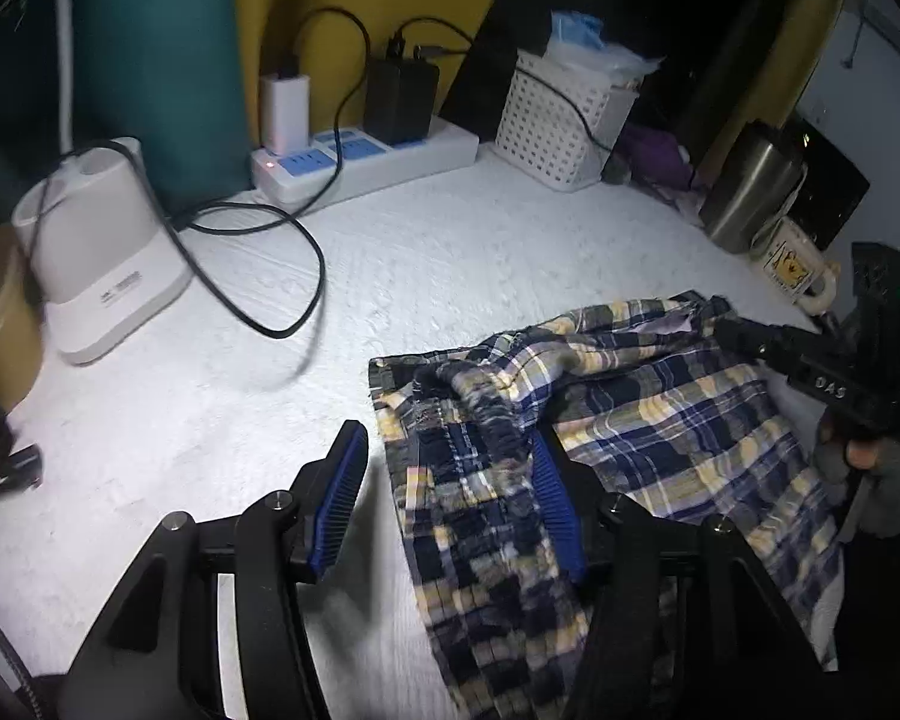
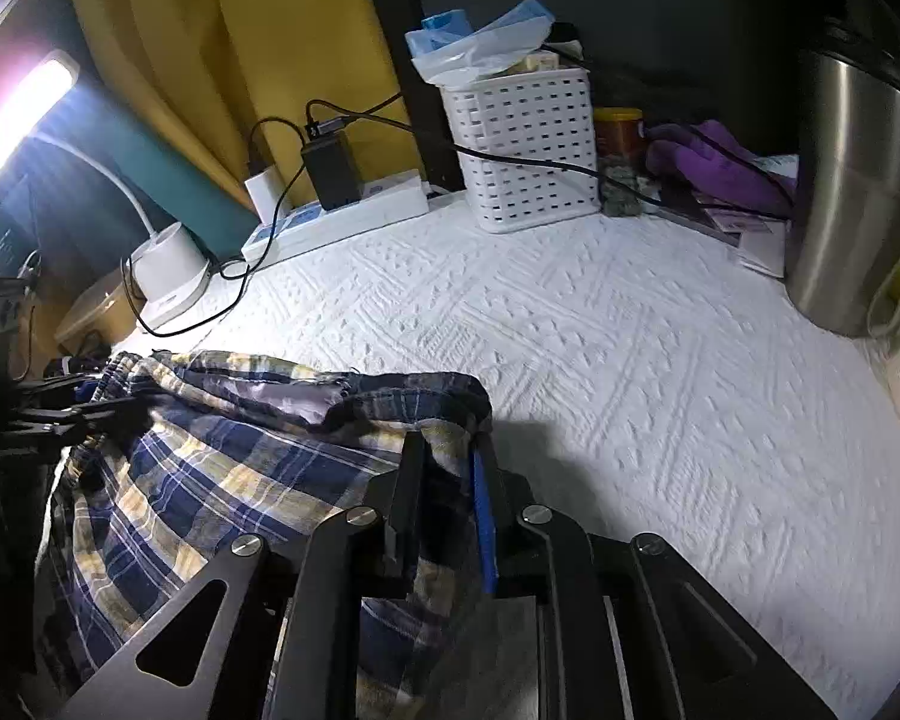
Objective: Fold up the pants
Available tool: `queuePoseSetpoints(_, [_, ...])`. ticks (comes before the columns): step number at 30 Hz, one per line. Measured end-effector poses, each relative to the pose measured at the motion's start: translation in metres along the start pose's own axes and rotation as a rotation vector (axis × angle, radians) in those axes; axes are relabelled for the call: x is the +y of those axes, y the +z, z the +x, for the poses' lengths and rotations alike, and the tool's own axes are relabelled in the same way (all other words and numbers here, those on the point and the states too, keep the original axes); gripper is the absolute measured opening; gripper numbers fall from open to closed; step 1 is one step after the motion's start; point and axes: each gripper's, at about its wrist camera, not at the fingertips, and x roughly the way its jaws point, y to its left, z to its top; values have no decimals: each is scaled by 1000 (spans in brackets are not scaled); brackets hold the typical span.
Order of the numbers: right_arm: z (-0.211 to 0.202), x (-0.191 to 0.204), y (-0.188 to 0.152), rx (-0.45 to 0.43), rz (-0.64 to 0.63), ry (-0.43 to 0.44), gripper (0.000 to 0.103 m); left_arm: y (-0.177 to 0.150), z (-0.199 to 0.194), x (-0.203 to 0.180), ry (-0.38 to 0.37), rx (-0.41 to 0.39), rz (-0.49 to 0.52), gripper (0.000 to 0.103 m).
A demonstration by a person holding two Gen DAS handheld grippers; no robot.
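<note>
Crumpling plaid pants on embossed cloth

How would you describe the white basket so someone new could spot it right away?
Look along the back edge of the white table cover, right of the power strip. The basket stands there, upright and slotted, with plastic bags spilling out the top.
</note>
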Motion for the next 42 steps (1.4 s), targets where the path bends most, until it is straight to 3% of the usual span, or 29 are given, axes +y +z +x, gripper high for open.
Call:
queuePoseSetpoints(1, [-3,-1,-1,-3,3,-10,28,-1,-5,-1,4,-6,2,56])
queuePoseSetpoints(2, [-5,-2,-1,-6,6,-16,46,-3,-9,-2,8,-13,6,59])
queuePoseSetpoints(3, [-8,-3,-2,-9,13,-16,73,-5,-11,-2,5,-14,7,65])
queuePoseSetpoints(4, [-11,-4,-2,-18,22,-12,82,-8,-13,-3,-8,-13,2,68])
queuePoseSetpoints(5, [-15,-5,-3,-34,31,-1,85,-9,-13,-3,-21,-11,-2,70])
queuePoseSetpoints(13, [-17,-10,-13,-11,55,22,85,-23,13,-11,-91,83,4,71])
queuePoseSetpoints(17, [-11,-11,-21,11,75,58,85,-20,17,-16,-81,66,74,75])
queuePoseSetpoints(22, [-7,-9,-20,18,73,79,85,-18,22,-21,-65,50,88,74])
queuePoseSetpoints(26, [-4,-7,-20,26,67,97,85,-21,23,-26,-95,49,101,64])
queuePoseSetpoints(37, [6,4,-16,35,61,150,85,-27,26,-31,-84,-3,141,64])
queuePoseSetpoints(42, [7,8,-15,41,47,139,85,-27,24,-25,-95,-15,115,47])
